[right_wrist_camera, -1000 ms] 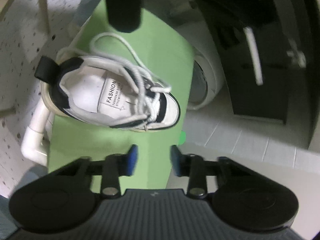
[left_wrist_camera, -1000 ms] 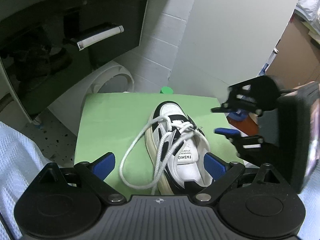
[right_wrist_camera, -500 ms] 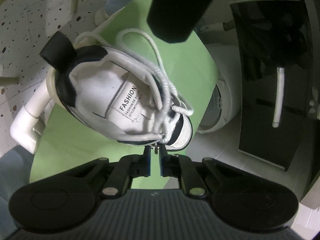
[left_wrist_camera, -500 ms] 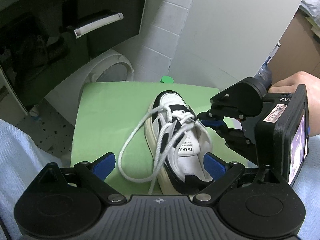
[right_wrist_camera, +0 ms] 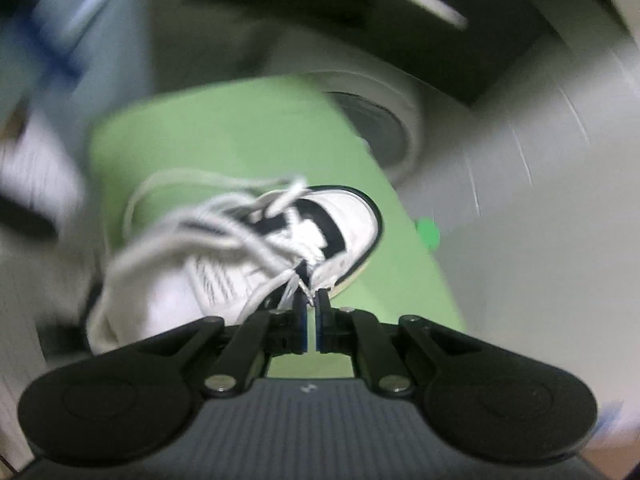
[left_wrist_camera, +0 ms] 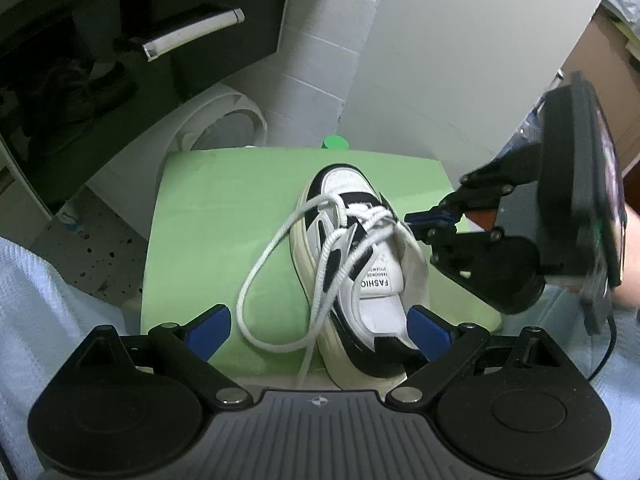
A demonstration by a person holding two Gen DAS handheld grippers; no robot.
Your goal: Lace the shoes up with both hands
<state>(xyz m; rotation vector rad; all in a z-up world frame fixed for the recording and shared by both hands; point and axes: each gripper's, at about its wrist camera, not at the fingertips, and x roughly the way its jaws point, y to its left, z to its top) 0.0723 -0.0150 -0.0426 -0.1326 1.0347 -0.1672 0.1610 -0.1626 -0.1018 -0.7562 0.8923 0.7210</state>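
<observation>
Green matting covers the tabletop [left_wrist_camera: 208, 216], with white brick wall and dark cabinetry behind it. A black-and-white shoe [left_wrist_camera: 360, 264] is placed on the mat, toe toward the wall. Its white lace [left_wrist_camera: 280, 240] is threaded loosely through the upper eyelets, and one long loop is draped over the mat on the left side of the shoe.

The right gripper [right_wrist_camera: 311, 300] is clenched, the jaws having just been closing; a lace end appears to be pinched between the pads at the shoe's right eyelet row, although motion blur prevents full confirmation. The left gripper [left_wrist_camera: 320, 328] is released, its pads spread on either side of the heel and touching nothing.

Risks are judged as follows. The thin lace tip may slip from the pads if it is pulled sharply. The unrestrained shoe may be dragged or tipped, since no hold is applied by the left gripper. The slack loop may snag during tightening.
</observation>
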